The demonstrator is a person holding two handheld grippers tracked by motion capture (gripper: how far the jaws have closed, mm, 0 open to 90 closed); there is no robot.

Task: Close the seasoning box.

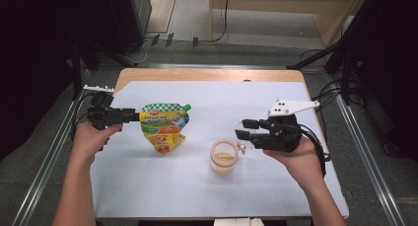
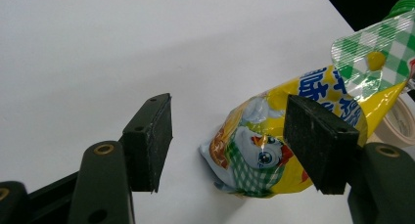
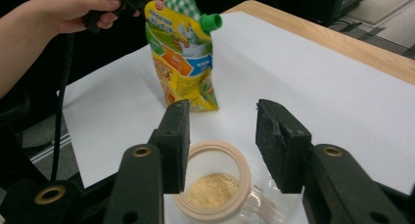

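Pouch (image 1: 165,127), yellow with a green-checked top and a green spout cap, stands upright on the white sheet (image 1: 148,186) directly ahead of your left gripper (image 1: 129,115), its upper corner meeting the jaw tips in the high view. In the left gripper view the pouch (image 2: 274,150) sits beyond the spread jaws, partly behind one pad, with clear space between the pads; whether any pad touches the foil cannot be told. Your left hand (image 1: 91,137) grips the tool from behind.

Your right gripper (image 1: 245,129) hangs with its jaws apart, clamped on nothing, just beside the open glass jar (image 1: 224,158). In the right gripper view the jar (image 3: 213,185) lies below and between the two pads, its pale rim ring facing up and a small heap of yellow powder (image 3: 213,190) at the bottom. Farther ahead of those jaws the pouch (image 3: 183,53) stands with your left hand (image 3: 63,11) above its top corner. Your right hand (image 1: 296,159) holds the tool beneath its grey plate (image 1: 291,106).
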